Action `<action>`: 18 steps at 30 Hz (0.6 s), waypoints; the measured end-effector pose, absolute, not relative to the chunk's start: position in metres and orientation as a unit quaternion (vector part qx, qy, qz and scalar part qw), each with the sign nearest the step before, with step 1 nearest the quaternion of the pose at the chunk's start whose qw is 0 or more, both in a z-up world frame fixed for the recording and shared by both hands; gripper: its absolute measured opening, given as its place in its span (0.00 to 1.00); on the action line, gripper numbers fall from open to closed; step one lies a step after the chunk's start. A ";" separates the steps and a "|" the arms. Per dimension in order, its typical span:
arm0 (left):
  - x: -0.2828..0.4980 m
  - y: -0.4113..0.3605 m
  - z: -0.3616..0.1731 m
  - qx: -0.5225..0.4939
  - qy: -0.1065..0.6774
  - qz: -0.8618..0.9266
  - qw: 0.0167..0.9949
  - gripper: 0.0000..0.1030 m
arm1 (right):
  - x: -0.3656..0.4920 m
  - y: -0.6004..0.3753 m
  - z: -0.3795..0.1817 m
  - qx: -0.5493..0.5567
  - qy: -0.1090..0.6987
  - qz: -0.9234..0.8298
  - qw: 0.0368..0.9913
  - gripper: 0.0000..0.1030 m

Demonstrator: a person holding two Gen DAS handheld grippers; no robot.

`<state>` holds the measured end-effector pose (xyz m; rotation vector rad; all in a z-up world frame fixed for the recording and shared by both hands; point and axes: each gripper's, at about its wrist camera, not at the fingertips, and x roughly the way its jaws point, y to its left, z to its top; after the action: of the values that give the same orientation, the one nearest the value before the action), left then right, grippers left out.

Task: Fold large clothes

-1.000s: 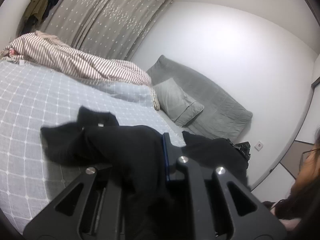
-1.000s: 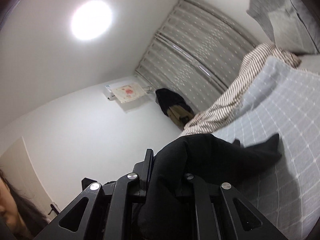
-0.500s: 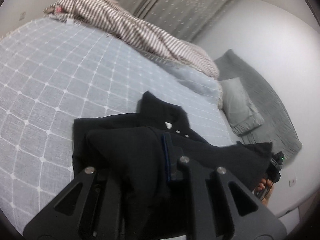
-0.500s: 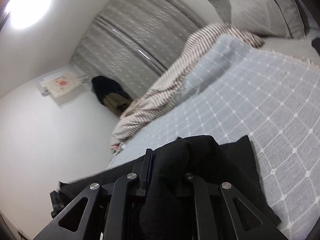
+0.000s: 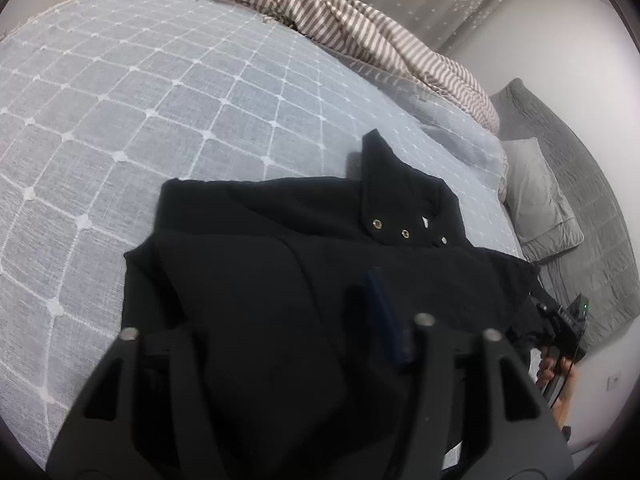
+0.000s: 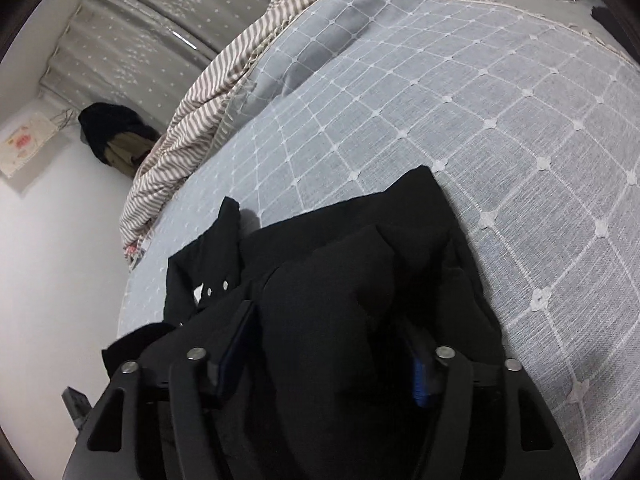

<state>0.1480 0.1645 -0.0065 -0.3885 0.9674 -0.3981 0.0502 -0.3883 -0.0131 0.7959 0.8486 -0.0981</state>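
Observation:
A black garment with a row of metal snaps lies folded over itself on the pale blue checked bed cover. My left gripper hovers low over its near edge. Its jaws are opening, and the black cloth lies loose between them. In the right wrist view the same garment bunches up between the fingers of my right gripper. Those jaws are opening too, and their blue-edged pads stand apart from the cloth. The near part of the garment is hidden under both grippers.
A striped blanket is heaped along the far side of the bed, in front of a grey curtain. Grey pillows lie at the head. Dark clothes hang by the wall. A person's hand shows at the right edge.
Both grippers came down from a raised hold to the bed, laying the garment's top half over its lower half. Both sets of jaws, shut on the cloth before, now stand apart.

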 end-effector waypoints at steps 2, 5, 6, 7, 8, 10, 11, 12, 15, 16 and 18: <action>0.140 0.161 0.002 -0.173 0.452 -0.186 0.855 0.68 | 0.044 -0.393 -0.004 0.379 0.389 -0.045 0.839 0.69; 0.125 0.155 0.019 -0.150 0.431 -0.187 0.870 0.76 | 0.026 -0.396 0.020 0.384 0.354 -0.025 0.852 0.72; 0.117 0.154 0.029 -0.138 0.420 -0.188 0.877 0.80 | 0.020 -0.395 0.029 0.382 0.346 -0.020 0.857 0.72; 0.113 0.154 0.033 -0.132 0.414 -0.186 0.881 0.80 | 0.013 -0.394 0.038 0.375 0.338 -0.015 0.863 0.72; 0.108 0.153 0.040 -0.124 0.407 -0.184 0.886 0.81 | 0.007 -0.390 0.047 0.365 0.334 -0.013 0.869 0.73; 0.095 0.151 0.052 -0.105 0.395 -0.174 0.896 0.87 | -0.002 -0.380 0.064 0.325 0.332 -0.014 0.885 0.75; 0.092 0.150 0.054 -0.099 0.394 -0.172 0.897 0.89 | -0.005 -0.374 0.070 0.303 0.337 -0.013 0.891 0.76; 0.086 0.148 0.057 -0.089 0.394 -0.174 0.898 0.91 | -0.008 -0.365 0.074 0.274 0.348 -0.013 0.897 0.77; 0.072 0.141 0.058 -0.053 0.400 -0.187 0.895 0.91 | -0.006 -0.344 0.074 0.214 0.385 -0.017 0.897 0.78; 0.068 0.137 0.056 -0.040 0.405 -0.193 0.893 0.91 | -0.005 -0.338 0.072 0.198 0.396 -0.017 0.897 0.78; 0.061 0.127 0.051 -0.007 0.422 -0.210 0.882 0.91 | -0.002 -0.328 0.067 0.169 0.418 -0.016 0.893 0.78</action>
<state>0.0609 0.1266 0.0509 -0.0141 0.8783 -0.4375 -0.0020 -0.3282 0.0670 0.3508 0.8664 -0.0330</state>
